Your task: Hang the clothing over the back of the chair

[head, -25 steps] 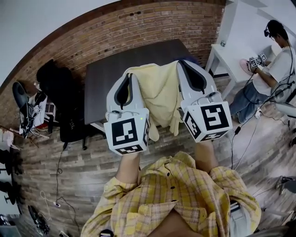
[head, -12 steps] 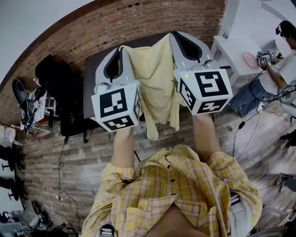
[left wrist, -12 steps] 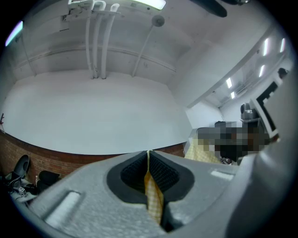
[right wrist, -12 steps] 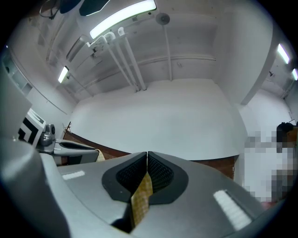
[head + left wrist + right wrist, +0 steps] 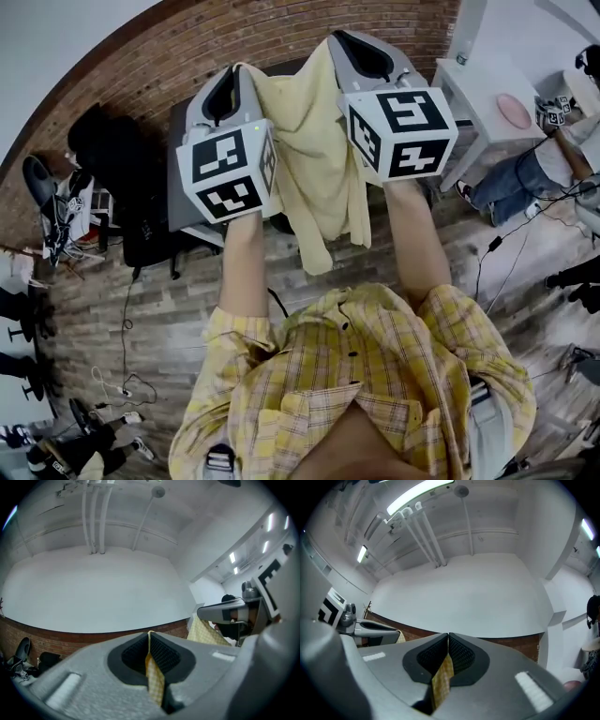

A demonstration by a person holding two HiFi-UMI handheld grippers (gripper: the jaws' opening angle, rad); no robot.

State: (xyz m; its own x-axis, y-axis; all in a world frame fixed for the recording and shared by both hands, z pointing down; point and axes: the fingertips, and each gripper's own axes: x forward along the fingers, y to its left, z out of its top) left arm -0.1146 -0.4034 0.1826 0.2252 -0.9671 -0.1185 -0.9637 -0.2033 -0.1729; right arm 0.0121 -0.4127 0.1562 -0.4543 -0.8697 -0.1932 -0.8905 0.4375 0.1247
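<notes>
A pale yellow checked garment [image 5: 314,159] hangs between my two grippers, held up in front of the person's chest. My left gripper [image 5: 231,77] is shut on its left upper edge, and a strip of the cloth [image 5: 154,681] shows pinched between the pads. My right gripper [image 5: 349,39] is shut on the right upper edge, where the cloth [image 5: 442,681] is also clamped between the pads. Both grippers point forward and slightly upward. A black chair [image 5: 127,202] with dark things on it stands at the left by the brick wall, well away from both grippers.
A dark table [image 5: 187,178] stands beyond the garment against the brick wall [image 5: 281,37]. At the right a person [image 5: 539,164] sits at a white table [image 5: 478,94]. Cables [image 5: 122,347] run over the wooden floor. Bags and shoes [image 5: 56,216] lie at the far left.
Both grippers have moved forward and slightly higher, up in the picture, carrying the garment with them. It now hangs in front of the dark table and hides more of it.
</notes>
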